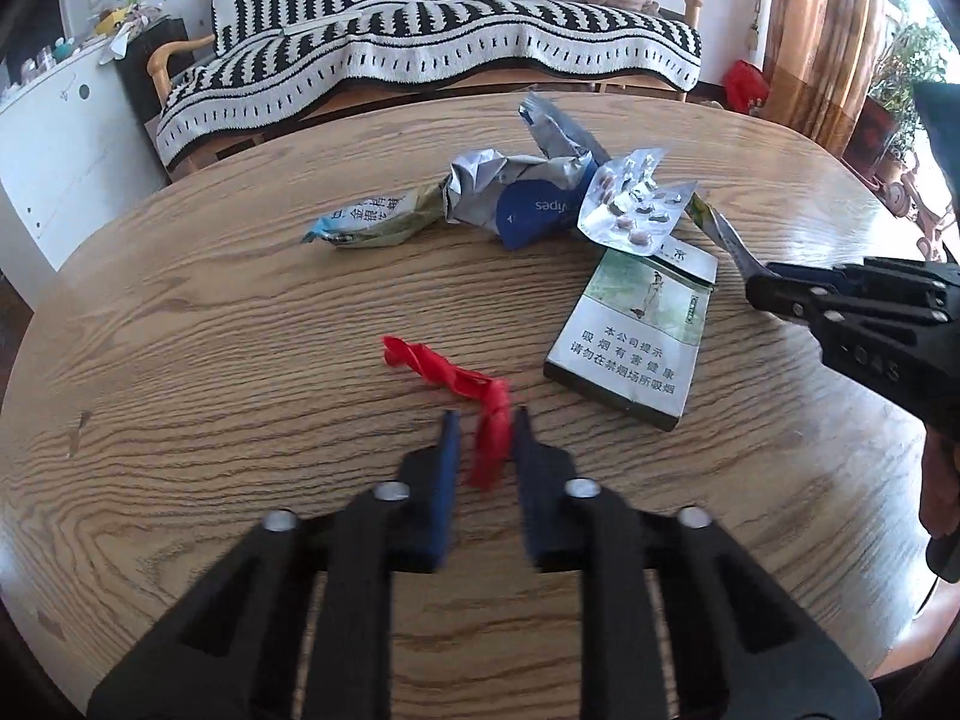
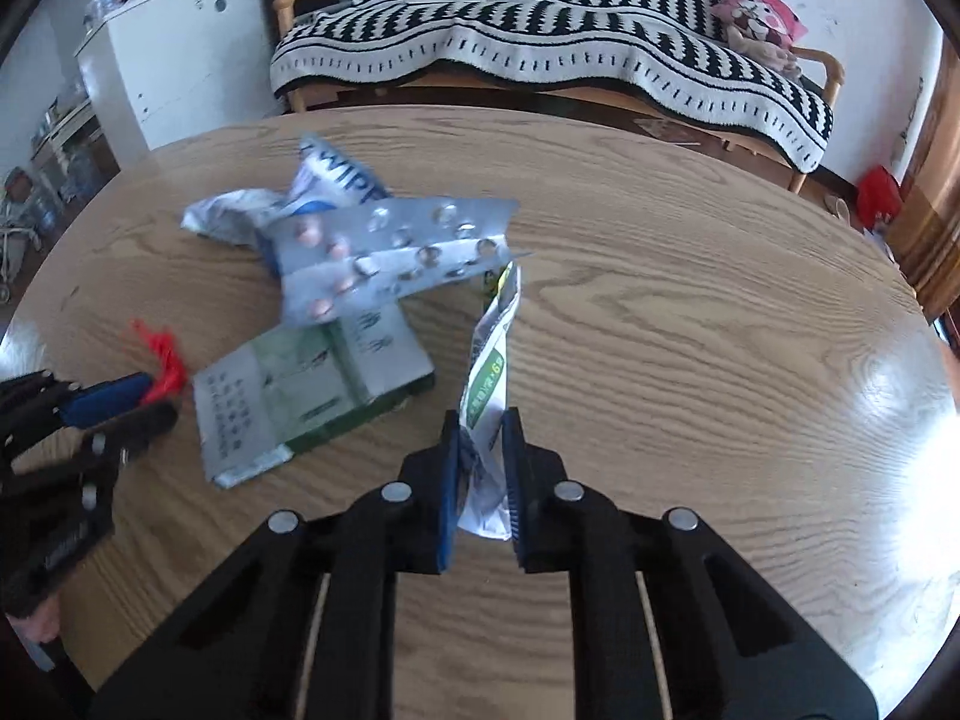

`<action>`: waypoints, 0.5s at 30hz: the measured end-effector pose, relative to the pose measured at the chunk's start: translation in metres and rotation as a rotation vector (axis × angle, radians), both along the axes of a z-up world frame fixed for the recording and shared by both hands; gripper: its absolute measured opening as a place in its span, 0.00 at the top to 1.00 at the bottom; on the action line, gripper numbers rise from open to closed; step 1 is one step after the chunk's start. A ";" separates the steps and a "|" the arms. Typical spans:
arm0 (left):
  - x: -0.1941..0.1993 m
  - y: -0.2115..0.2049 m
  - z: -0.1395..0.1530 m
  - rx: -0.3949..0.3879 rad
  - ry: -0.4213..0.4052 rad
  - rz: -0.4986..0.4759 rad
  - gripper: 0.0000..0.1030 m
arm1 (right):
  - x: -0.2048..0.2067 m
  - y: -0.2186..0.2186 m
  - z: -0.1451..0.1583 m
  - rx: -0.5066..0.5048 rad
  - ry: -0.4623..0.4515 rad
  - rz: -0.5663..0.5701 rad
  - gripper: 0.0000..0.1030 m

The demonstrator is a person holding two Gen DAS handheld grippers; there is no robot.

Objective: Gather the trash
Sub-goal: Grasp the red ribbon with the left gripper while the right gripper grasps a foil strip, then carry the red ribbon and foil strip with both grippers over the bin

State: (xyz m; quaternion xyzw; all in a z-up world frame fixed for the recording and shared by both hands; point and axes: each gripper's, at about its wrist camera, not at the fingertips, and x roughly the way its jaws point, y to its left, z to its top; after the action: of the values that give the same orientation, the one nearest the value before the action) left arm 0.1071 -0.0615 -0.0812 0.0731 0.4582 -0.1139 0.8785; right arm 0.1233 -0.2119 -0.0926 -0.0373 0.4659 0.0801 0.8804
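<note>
Trash lies on a round wooden table [image 1: 240, 312]. My left gripper [image 1: 485, 420] is shut on the near end of a twisted red plastic strip [image 1: 456, 381]; it also shows in the right wrist view [image 2: 165, 360]. My right gripper [image 2: 481, 420] is shut on a white and green wrapper [image 2: 489, 378], which rises toward the pile. In the left wrist view the right gripper [image 1: 753, 282] holds that wrapper [image 1: 717, 228]. A cigarette pack [image 1: 630, 330], foil pill blisters [image 1: 630, 204], a crumpled wipes packet [image 1: 528, 192] and a pale sachet [image 1: 366, 219] lie behind.
A sofa with a black and white striped cover [image 1: 420, 36] stands beyond the table. A white cabinet [image 1: 54, 138] is at the left. Curtains [image 1: 822, 30] and plants are at the right. The table edge curves close on both sides.
</note>
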 end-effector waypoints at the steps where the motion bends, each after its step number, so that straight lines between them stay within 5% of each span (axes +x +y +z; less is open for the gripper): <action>1: 0.000 0.001 0.000 -0.011 0.011 -0.002 0.90 | -0.005 -0.002 0.004 0.000 -0.006 -0.001 0.86; 15: -0.009 0.023 0.068 -0.178 -0.056 0.004 0.91 | -0.105 -0.085 0.057 0.044 -0.066 -0.178 0.87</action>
State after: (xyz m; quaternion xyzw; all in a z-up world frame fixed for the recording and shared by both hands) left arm 0.0983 -0.0387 -0.0129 -0.0033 0.4217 -0.1503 0.8942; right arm 0.0186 -0.2974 -0.0357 0.0210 0.4364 0.0103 0.8995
